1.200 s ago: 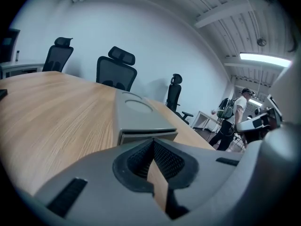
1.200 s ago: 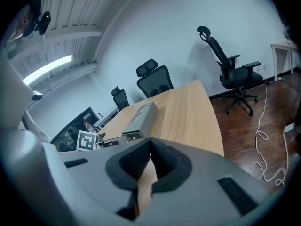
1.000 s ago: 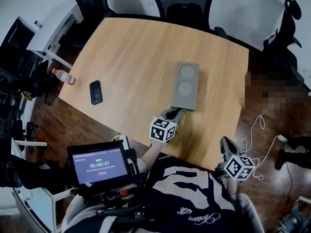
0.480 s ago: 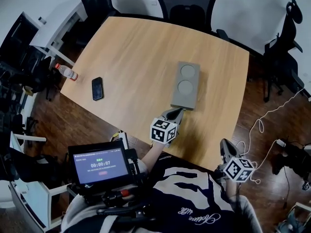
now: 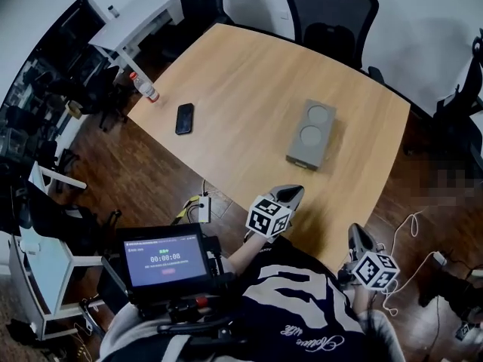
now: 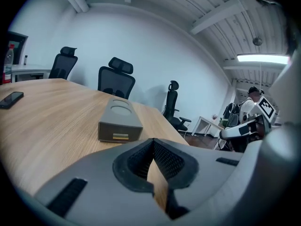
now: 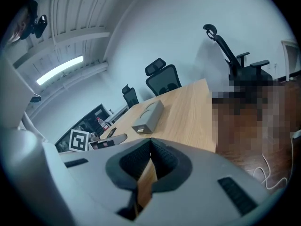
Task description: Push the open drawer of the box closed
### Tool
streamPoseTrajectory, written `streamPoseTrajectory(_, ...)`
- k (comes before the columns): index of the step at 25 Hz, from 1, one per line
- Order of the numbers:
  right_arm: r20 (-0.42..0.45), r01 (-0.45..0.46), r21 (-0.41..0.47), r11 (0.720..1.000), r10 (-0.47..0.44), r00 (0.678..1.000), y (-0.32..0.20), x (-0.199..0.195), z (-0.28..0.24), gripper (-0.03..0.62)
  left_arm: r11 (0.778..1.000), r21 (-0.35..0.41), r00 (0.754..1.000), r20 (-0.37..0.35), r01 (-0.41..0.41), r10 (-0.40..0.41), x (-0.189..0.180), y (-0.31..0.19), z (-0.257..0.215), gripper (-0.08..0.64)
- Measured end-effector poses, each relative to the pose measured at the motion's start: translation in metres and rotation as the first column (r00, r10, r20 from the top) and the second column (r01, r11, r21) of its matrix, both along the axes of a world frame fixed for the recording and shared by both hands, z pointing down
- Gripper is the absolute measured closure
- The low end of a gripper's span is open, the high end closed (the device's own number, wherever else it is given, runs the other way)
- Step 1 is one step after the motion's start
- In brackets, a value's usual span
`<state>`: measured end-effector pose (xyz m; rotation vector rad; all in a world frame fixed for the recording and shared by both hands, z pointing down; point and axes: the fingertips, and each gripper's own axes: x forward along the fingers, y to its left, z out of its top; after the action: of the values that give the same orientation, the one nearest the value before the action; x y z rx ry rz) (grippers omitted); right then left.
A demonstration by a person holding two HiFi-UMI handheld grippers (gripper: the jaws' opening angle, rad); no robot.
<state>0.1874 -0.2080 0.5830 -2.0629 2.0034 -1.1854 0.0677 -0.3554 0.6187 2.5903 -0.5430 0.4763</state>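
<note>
A grey box (image 5: 311, 134) with two round recesses on top lies on the wooden table (image 5: 241, 96). In the left gripper view its drawer front (image 6: 120, 136), marked with a yellow label, looks flush with the box (image 6: 119, 117). My left gripper (image 5: 295, 191) hovers over the table's near edge, shut and empty, a short gap away from the box's near end. Its jaws (image 6: 153, 142) point at the drawer front. My right gripper (image 5: 353, 229) is off the table's near right corner, shut on nothing (image 7: 150, 142). It looks towards the box (image 7: 148, 116) from farther off.
A black phone (image 5: 185, 118) and a plastic bottle (image 5: 143, 87) lie at the table's left end. Office chairs (image 5: 330, 10) stand along the far side. A screen (image 5: 166, 259) hangs at the person's chest. Cables (image 5: 411, 225) trail on the floor to the right.
My left gripper, which was touching the box's near end, has drawn back towards the table's near edge. The head view has swung, so the table sits farther right and up.
</note>
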Motion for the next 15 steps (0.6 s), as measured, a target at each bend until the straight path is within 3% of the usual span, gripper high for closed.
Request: streamPoseTrajectory(15,0.013,0.222,0.033,0.975,-0.222,0.975,0.077,-0.024,-0.001,0.594,0.981,0.017,0.979,-0.076,0.192,-0.190,-0.042,0.121,-0.036,0.557)
